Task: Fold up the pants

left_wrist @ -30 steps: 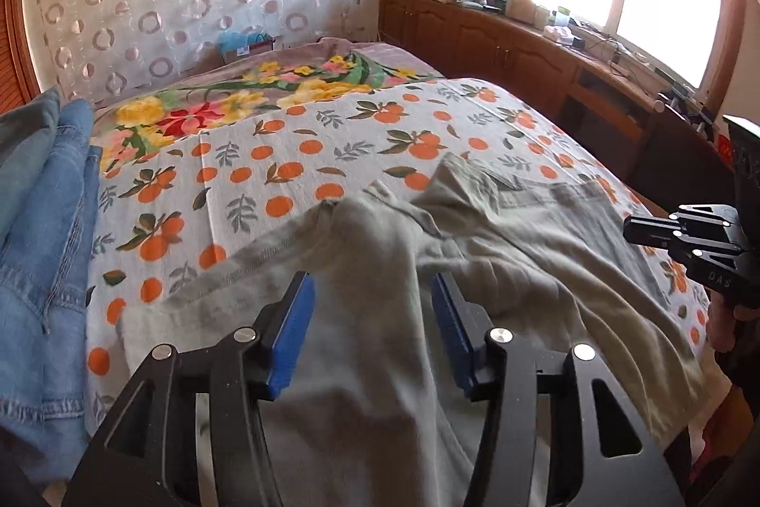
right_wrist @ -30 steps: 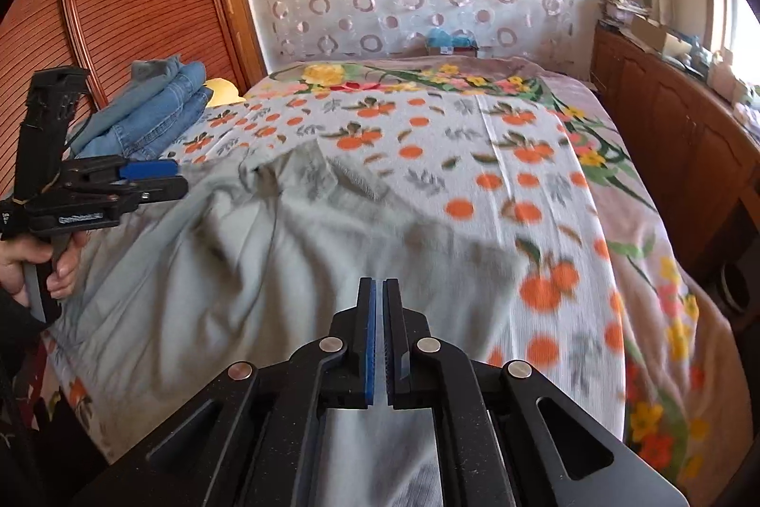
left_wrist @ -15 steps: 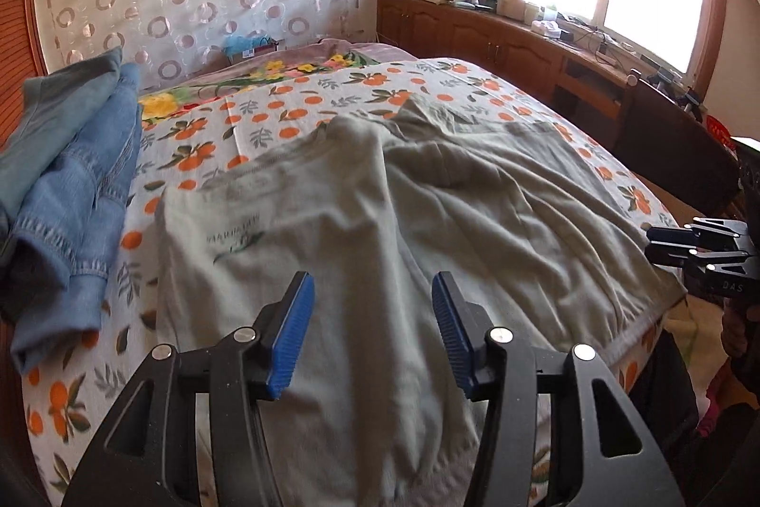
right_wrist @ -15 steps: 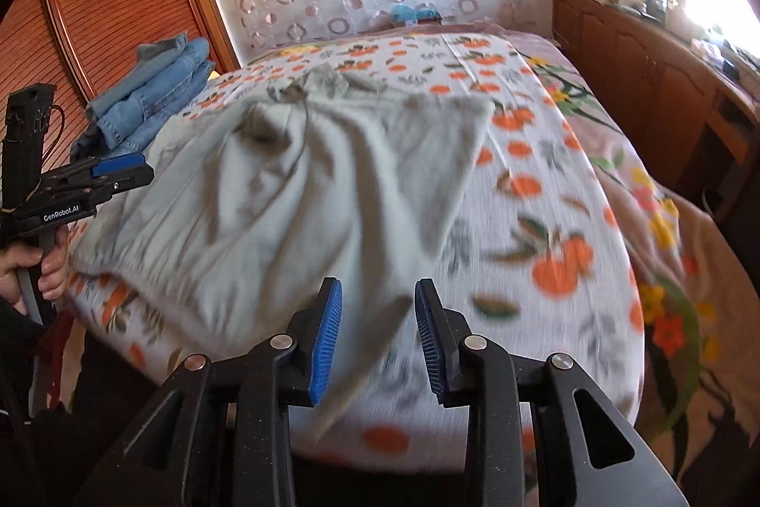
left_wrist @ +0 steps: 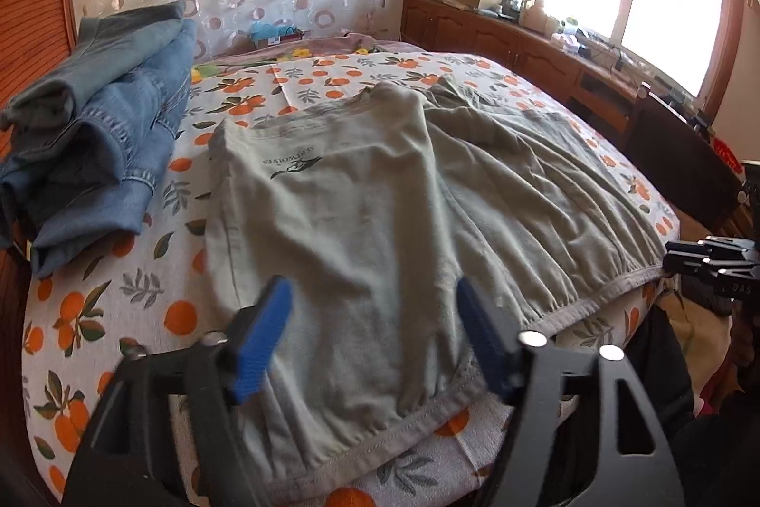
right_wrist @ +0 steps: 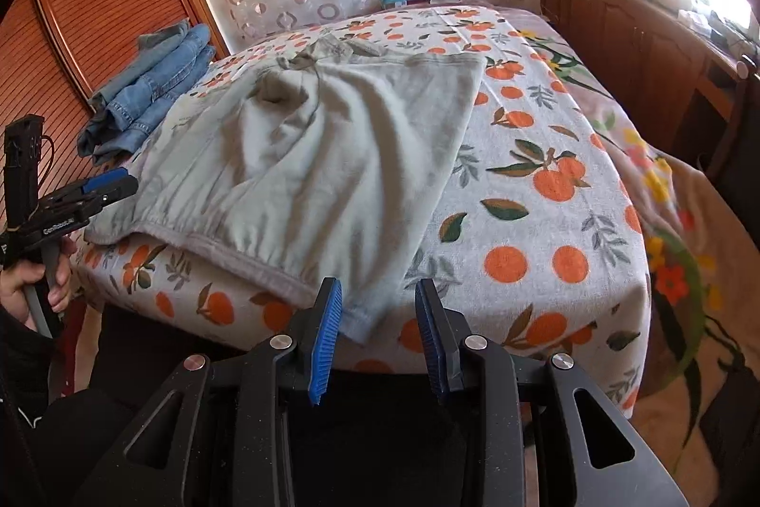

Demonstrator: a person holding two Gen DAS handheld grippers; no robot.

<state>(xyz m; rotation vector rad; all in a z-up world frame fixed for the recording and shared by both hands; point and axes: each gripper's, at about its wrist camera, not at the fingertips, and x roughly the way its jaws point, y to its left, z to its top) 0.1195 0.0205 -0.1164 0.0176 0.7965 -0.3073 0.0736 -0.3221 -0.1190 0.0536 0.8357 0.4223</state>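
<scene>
The grey-green cotton pants lie folded on the orange-print bedspread, waistband hanging at its near edge; bare spread opens toward 3 o'clock. The left gripper, jaws just spread wider, and the right gripper both stand released, grasping nothing. Stacked blue denim jeans sit at 10 o'clock. A mirrored dark logo marks the pants, unreadable.

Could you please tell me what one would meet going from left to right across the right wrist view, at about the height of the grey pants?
The left tool held in a hand → the stack of folded jeans → the grey pants → bare orange-print bedspread → the wooden cabinet.
</scene>
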